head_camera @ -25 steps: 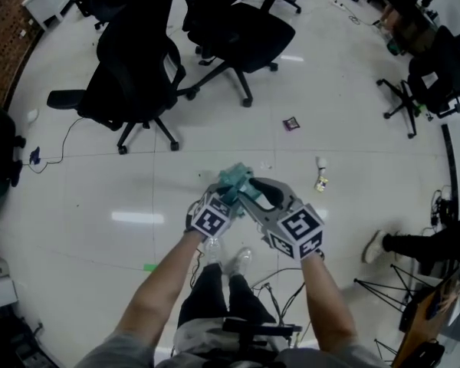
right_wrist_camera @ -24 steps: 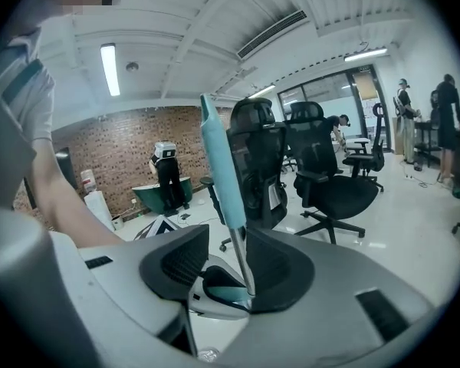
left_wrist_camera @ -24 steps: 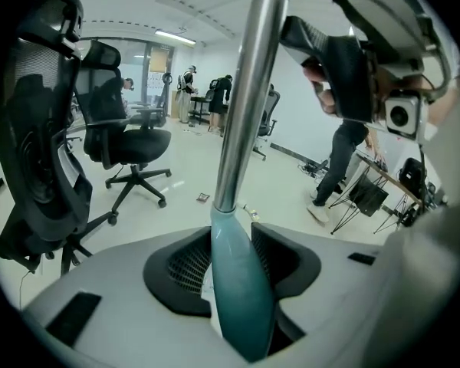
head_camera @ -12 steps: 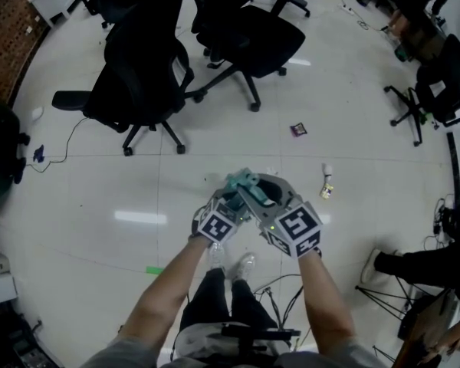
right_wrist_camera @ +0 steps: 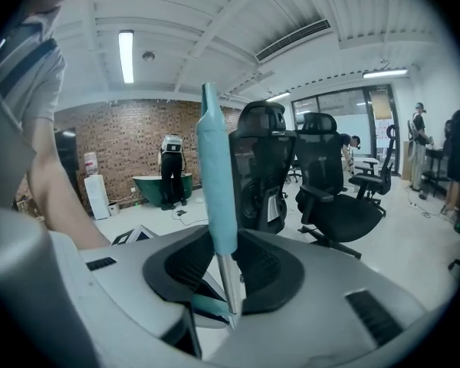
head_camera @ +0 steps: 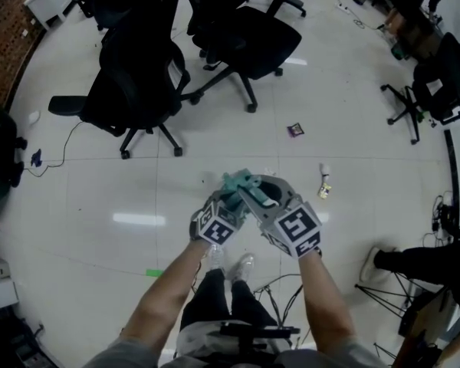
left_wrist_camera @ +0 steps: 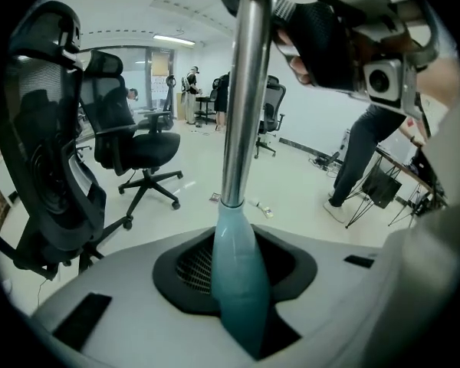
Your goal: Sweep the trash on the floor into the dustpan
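In the head view both grippers meet low at centre around teal handles (head_camera: pixel 238 181). My left gripper (head_camera: pixel 228 195) holds a metal pole with a teal sleeve (left_wrist_camera: pixel 238 259). Its jaws have just been closing, and the sleeve now fills the gap between the pads (left_wrist_camera: pixel 241 286). My right gripper (head_camera: pixel 254 192) holds a slim teal handle (right_wrist_camera: pixel 215 182) on a thin metal rod. Its jaws have also just been closing, with the rod between them (right_wrist_camera: pixel 226 278). A dark wrapper (head_camera: pixel 294 129) and a small bottle-like scrap (head_camera: pixel 323 188) lie on the pale floor. No brush head or dustpan shows.
Black office chairs (head_camera: pixel 138 83) (head_camera: pixel 245 37) stand ahead on the left and centre, and another (head_camera: pixel 433 90) is at the right. A cable (head_camera: pixel 57 156) trails at the left. A person's shoe and leg (head_camera: pixel 383 248) are at the right, beside a tripod stand (head_camera: pixel 383 290).
Both grippers stay pressed together round the teal handles near the same spot. The right one has shifted slightly. The trash on the floor lies as before.
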Available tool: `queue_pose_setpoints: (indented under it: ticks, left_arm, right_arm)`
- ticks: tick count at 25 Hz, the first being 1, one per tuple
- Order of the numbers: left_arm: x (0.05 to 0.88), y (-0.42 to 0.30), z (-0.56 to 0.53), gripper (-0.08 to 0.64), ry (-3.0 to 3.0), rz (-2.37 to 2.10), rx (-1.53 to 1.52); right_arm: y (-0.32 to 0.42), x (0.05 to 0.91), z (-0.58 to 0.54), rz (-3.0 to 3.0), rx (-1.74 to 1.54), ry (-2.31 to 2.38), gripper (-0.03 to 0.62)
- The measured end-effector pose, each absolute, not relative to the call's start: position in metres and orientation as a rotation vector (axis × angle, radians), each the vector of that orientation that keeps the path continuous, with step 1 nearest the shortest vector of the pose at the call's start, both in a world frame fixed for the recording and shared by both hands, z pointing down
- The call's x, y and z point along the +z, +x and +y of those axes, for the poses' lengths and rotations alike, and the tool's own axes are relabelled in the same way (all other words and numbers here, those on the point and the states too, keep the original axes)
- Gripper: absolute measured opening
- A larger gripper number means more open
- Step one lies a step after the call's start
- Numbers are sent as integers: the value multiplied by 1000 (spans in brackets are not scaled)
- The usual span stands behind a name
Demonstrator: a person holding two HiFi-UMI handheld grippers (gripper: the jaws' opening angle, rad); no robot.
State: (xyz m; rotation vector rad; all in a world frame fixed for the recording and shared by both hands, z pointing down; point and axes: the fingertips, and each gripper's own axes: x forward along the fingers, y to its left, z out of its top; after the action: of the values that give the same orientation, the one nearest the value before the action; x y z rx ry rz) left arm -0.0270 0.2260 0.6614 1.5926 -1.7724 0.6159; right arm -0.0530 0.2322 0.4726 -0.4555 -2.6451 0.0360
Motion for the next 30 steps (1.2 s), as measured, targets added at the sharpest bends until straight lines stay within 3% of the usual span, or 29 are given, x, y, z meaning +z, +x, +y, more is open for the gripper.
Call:
queue_pose_setpoints:
  ticks: [14, 30]
  left_arm:
    - [639, -17, 237, 107, 1659, -1732, 703]
    - [556, -8, 244, 106, 1619, -1753, 734]
  right_arm:
    - [-37, 452, 152, -2725, 267, -164, 98]
    - [59, 358, 118, -2849, 78, 30, 104]
